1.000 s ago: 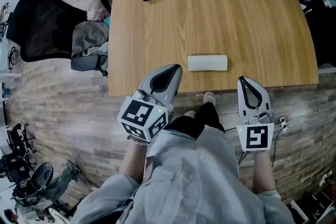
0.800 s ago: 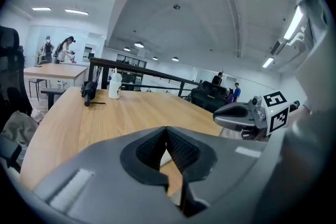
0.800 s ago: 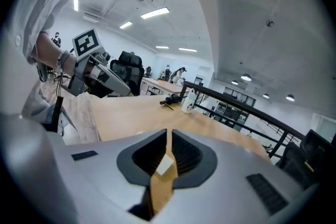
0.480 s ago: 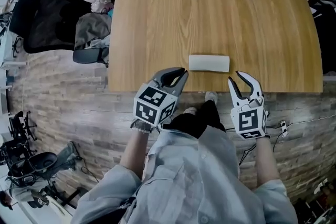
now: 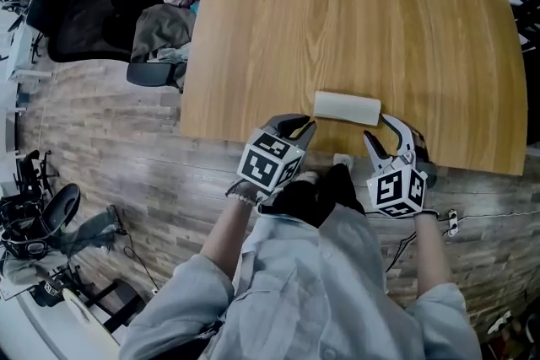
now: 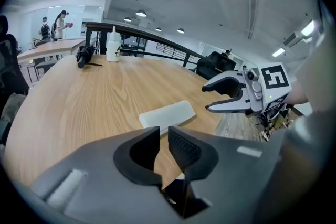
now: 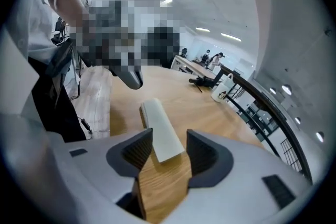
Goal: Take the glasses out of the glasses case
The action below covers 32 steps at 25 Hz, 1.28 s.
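Smooth white oblong glasses case [image 5: 347,108] is lying at the wood-grain table's [image 5: 380,29] near edge, before the opening, empty right claw [image 5: 384,129]; left claw [image 5: 305,126] is hovering shut.

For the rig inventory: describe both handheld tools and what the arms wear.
The left tool and right tool are both light grey plastic with curved jaws, black ribbed pads and a white cube of black square markers behind. Sleeves: pale grey-blue shirt, ending short of the wrists. The right tool's jaws are opening, the white oblong glasses case ahead, ungripped.
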{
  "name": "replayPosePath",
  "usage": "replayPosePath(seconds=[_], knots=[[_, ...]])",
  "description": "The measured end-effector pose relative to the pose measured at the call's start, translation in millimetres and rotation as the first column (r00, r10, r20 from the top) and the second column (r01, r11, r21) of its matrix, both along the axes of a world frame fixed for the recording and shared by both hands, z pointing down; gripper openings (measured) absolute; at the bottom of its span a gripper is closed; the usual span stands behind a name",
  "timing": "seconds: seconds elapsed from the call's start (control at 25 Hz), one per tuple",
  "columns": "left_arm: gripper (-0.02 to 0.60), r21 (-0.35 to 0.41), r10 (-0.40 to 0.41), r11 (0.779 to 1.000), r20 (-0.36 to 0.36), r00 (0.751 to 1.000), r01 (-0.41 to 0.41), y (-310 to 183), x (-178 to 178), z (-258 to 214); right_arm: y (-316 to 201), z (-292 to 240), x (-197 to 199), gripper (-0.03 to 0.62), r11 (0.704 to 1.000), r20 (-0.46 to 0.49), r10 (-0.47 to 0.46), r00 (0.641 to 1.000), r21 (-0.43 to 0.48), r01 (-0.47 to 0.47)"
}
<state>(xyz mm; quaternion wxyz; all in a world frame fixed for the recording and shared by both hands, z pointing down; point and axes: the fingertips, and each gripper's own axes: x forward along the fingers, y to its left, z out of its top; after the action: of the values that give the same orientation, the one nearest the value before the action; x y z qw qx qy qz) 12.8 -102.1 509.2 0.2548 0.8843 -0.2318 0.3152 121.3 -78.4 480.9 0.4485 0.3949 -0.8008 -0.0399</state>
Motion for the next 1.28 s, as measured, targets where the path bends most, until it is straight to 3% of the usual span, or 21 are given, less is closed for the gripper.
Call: replayPosePath(seconds=[0.24,0.44,0.68,1.08,1.28], knots=[[0.029,-0.058,-0.071,0.996,0.032,0.997,0.073,-1.9,-2.2,24.9,-10.0,15.6,-1.2,0.206,0.998,-0.013,-0.053,0.998,-0.046,0.053],[0.029,-0.063,-0.106,0.992,0.087,0.991,0.112,-5.6,-3.2,42.5,-14.6,30.1,0.2,0.224,0.993,-0.055,-0.091,0.994,-0.081,0.086],[0.028,-0.105,-0.164,0.980,0.084,0.983,0.172,-8.2,0.3,51.0,-16.1,41.9,0.7,0.235,0.988,-0.126,-0.132,0.983,-0.101,0.120],[0.028,-0.155,-0.204,0.964,0.086,0.975,0.215,-14.2,0.5,61.5,-22.7,61.7,0.0,0.247,0.975,-0.193,-0.200,0.961,-0.140,0.174],[0.028,-0.148,-0.183,0.969,0.105,0.978,0.197,-13.2,1.9,62.6,-21.0,69.7,-2.4,0.247,0.969,-0.247,-0.230,0.941,-0.143,0.199]])
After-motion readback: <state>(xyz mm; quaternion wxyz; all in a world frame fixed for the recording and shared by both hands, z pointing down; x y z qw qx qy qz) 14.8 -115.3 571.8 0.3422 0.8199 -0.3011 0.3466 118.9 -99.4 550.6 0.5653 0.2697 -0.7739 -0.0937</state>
